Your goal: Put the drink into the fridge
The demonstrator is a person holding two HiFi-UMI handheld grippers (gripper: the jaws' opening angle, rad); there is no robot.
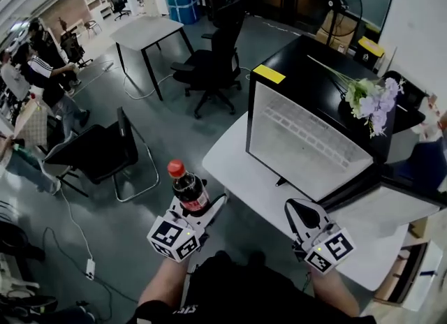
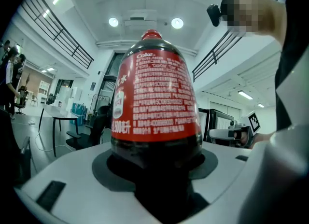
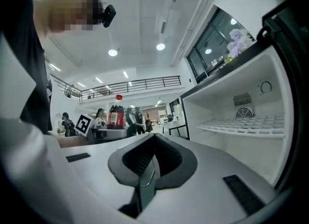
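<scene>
A cola bottle (image 1: 187,186) with a red cap and red label stands upright in my left gripper (image 1: 202,211), whose jaws are shut on its dark lower body. The left gripper view is filled by the bottle (image 2: 155,105). My right gripper (image 1: 302,212) is shut with nothing between its pads. It sits over the white table, in front of the small black fridge (image 1: 318,82). The fridge door is open, showing a white interior with a wire shelf (image 3: 246,124). The bottle (image 3: 115,112) shows far left in the right gripper view.
The fridge stands on a white table (image 1: 234,165). A bunch of purple and white flowers (image 1: 370,99) lies on the fridge top. Black office chairs (image 1: 209,64) and another chair (image 1: 101,151) stand on the grey floor to the left. People sit at the far left (image 1: 42,71).
</scene>
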